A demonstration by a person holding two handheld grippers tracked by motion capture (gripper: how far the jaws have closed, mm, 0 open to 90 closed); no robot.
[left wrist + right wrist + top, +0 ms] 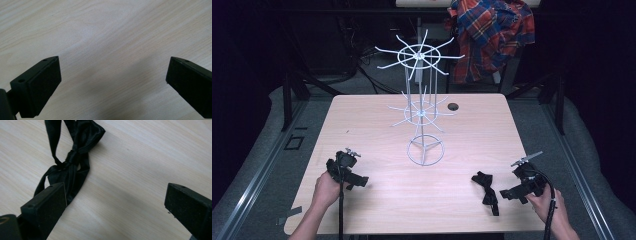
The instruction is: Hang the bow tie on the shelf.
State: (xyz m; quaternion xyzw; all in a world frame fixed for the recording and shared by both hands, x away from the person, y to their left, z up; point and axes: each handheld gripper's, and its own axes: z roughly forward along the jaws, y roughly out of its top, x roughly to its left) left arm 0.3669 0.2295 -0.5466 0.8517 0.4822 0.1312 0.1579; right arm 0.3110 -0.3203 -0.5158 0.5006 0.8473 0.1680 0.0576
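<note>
Nothing hangs on the wire rack (424,107) yet — the black bow tie (487,190) lies on the bench (372,120), right of the rack's base, just beside the right claw (506,195); left claw (357,182) likewise gapes empty

left hand (326,190) enters from the bottom edge, forearm angled up and inward, gripping the left gripper (357,180) low over the near-left area; jaws spread wide, nothing between the pads (43,86). right hand (546,202) enters at the bottom right, holding the right gripper (507,194) pointed left toward centre; jaws wide apart, pads (51,206) bare, nothing clamped. a cable trails back from each gripper.
</note>
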